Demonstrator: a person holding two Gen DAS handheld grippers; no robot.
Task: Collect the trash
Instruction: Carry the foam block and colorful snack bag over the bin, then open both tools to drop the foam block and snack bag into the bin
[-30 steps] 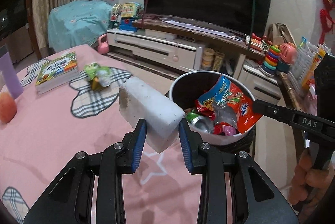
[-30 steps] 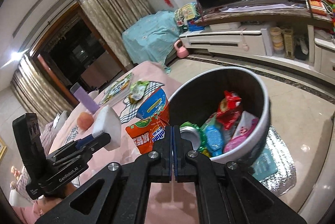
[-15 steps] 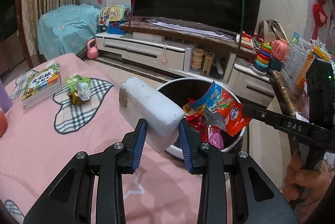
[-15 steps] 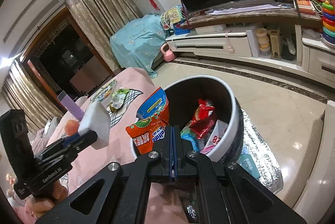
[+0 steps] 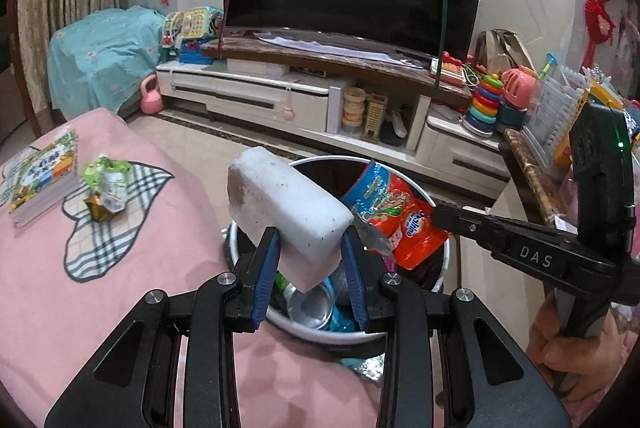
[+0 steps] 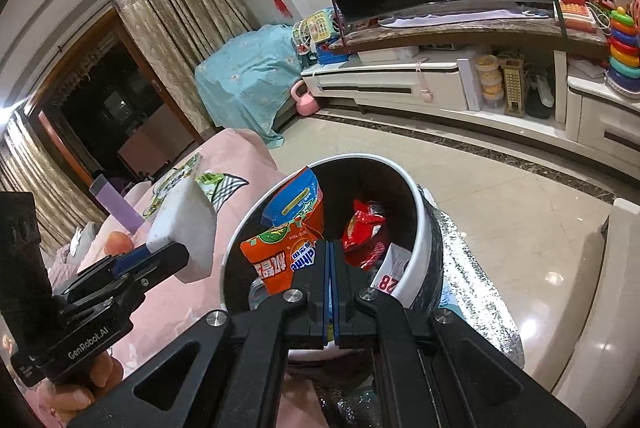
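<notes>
My left gripper (image 5: 310,248) is shut on a dirty white foam block (image 5: 284,203), held tilted above the near rim of the white bin (image 5: 320,332). In the right wrist view the same block (image 6: 184,224) sticks up from the left gripper (image 6: 160,256), just left of the bin (image 6: 424,220). My right gripper (image 6: 329,254) is shut on the edge of an orange and blue snack bag (image 6: 280,248), which hangs over the bin's opening. The bag (image 5: 400,220) shows at the right gripper's tip (image 5: 436,216). Wrappers and a can lie inside the bin.
On the pink tablecloth (image 5: 80,308) lie a crumpled green wrapper (image 5: 106,183) and a book (image 5: 44,179). An orange fruit (image 6: 118,242) and a purple object (image 6: 114,205) sit further left. A TV stand (image 5: 280,95) and a toy-laden counter (image 5: 528,179) border the floor.
Both grippers have shifted towards the bin. The foam block now hangs over its near rim, and the snack bag sits further over the opening. Both grips are unchanged.
</notes>
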